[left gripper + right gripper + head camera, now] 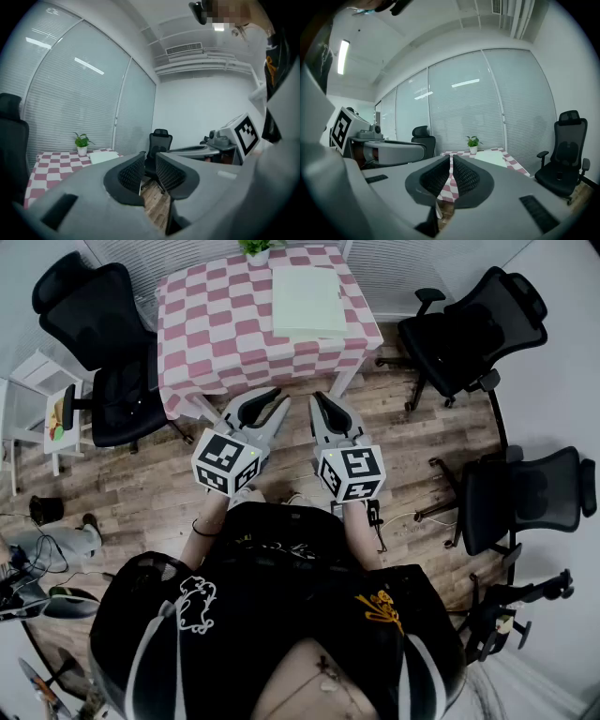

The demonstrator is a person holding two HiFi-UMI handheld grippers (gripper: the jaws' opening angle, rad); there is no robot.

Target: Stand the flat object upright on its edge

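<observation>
Approach stage: flat object (307, 300) lies flat on the bench (211, 324), your left gripper (279, 400) and right gripper (317, 400) hang short of it, jaws together and empty; advance, then open them at its edge.

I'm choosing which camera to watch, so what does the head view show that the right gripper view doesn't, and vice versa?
Only the head view: the person's black top and a small white table by the black chairs. Only the right gripper view: the ceiling light, and a close look along the right gripper, shut and empty. Both: the checkered table, the pale flat object lying flat on it, the potted plant, and the left gripper.
</observation>
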